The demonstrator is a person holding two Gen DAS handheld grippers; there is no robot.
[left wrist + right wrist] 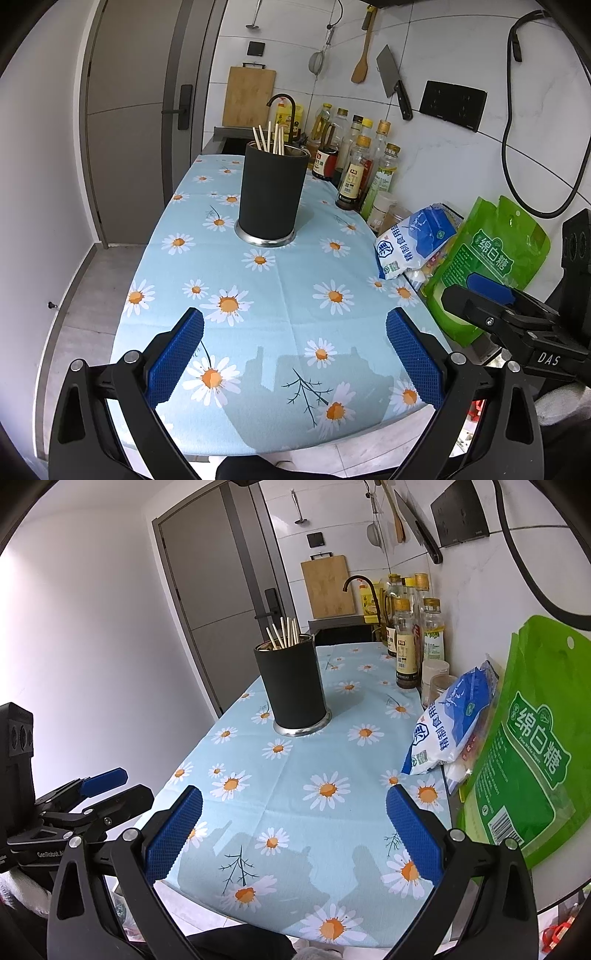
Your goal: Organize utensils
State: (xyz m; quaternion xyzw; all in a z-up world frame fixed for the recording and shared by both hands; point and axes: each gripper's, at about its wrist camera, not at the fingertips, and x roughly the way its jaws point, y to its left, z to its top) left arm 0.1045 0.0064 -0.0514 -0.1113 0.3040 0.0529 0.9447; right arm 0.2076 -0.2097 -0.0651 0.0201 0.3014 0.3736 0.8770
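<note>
A black cylindrical utensil holder (271, 195) (293, 686) with a steel base stands upright on the daisy-print blue tablecloth (280, 295) (295, 775). Several wooden chopsticks (271, 138) (284, 633) stick out of its top. My left gripper (295, 350) hangs open over the near part of the cloth, well short of the holder, with nothing between its blue pads. My right gripper (295, 830) is likewise open and holds nothing. Each gripper shows at the edge of the other's view: the right gripper (480, 295), the left gripper (110, 786).
Along the right wall stand several oil and sauce bottles (362, 166) (410, 635), a blue-white salt bag (413, 240) (450, 723) and a green sugar bag (487, 258) (528, 757). A cleaver (393, 81), wooden spoon and strainer hang on the wall. A sink tap (286, 107) and cutting board (249, 96) lie beyond.
</note>
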